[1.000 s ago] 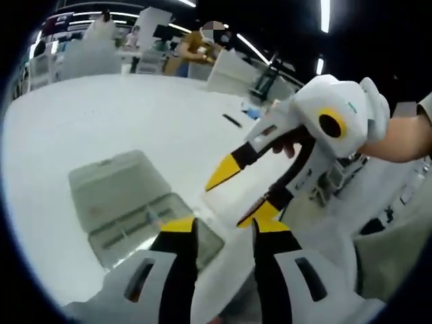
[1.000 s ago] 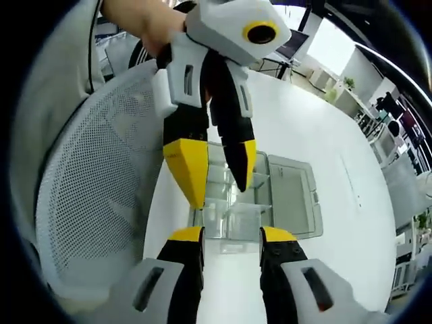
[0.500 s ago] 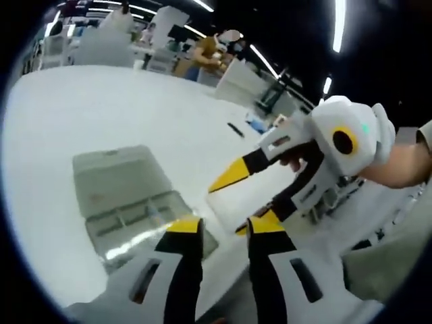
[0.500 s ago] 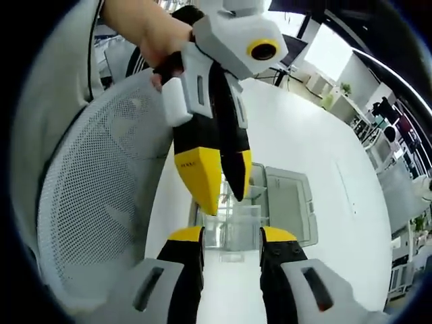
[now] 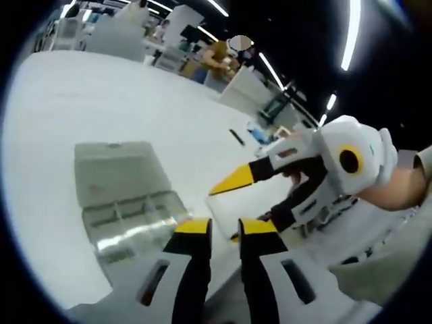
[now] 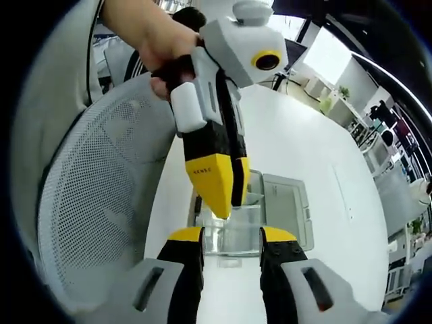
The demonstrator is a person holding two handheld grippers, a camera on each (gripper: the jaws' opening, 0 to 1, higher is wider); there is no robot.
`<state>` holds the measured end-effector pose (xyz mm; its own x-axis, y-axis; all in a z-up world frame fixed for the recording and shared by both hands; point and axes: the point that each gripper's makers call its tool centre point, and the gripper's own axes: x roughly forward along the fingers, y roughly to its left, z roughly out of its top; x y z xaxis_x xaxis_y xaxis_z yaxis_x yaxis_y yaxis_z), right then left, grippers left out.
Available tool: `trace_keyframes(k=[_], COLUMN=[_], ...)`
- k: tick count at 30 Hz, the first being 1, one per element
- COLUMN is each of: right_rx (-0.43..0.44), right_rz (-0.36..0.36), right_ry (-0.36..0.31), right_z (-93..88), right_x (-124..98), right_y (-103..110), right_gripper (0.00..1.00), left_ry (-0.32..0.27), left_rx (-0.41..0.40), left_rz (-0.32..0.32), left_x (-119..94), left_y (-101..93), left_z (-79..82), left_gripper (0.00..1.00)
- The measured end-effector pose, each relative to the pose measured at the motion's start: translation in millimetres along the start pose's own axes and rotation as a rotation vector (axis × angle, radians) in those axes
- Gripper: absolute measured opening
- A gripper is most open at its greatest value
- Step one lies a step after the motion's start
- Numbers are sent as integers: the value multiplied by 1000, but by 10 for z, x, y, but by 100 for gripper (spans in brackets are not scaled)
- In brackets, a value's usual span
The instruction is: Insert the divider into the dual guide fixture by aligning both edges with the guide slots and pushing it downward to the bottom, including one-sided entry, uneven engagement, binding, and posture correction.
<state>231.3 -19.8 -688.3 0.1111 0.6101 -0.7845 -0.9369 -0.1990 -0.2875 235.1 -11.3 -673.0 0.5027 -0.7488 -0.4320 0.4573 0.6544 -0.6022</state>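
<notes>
In the left gripper view, the left gripper [image 5: 224, 226] has its two yellow-tipped jaws close together with a narrow gap and nothing between them. The clear plastic box [image 5: 128, 202], the landmark here, lies on the white table [image 5: 101, 94] just beyond and to the left of the jaw tips, its lid [image 5: 115, 165] folded flat on the far side of the compartmented half. No separate divider can be made out in the blurred compartments. The right gripper [image 5: 239, 202] comes in from the right, held by a hand [image 5: 398, 189], its jaws spread apart and empty; the lower tip lies just beside the left jaws, near the box's near corner. Beyond the box the table runs bare and wide, with a small dark object [image 5: 235, 137] far off

In the right gripper view, the right gripper [image 6: 231, 233] stands parted and empty, the box [image 6: 260, 216] straight ahead between and above its tips. The left gripper [image 6: 226, 196] hangs down from a hand [image 6: 152, 40], its nearly closed tips over the box's near compartments; contact cannot be judged. This view shows a white mesh chair back [image 6: 94, 202] beside the table edge [image 6: 165, 182], left of the box
</notes>
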Motion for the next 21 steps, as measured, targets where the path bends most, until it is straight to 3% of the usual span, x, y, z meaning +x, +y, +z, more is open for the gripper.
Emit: trace_keyframes(k=[21], right_rx=[-5], right_rz=[-8], right_ry=[-11], right_z=[49], right_x=[-10], right_y=[38], right_gripper=[27], left_ry=[4], left_rx=[-66], left_rz=[3], left_x=[20], left_y=[21], left_z=[-25], left_gripper=[3])
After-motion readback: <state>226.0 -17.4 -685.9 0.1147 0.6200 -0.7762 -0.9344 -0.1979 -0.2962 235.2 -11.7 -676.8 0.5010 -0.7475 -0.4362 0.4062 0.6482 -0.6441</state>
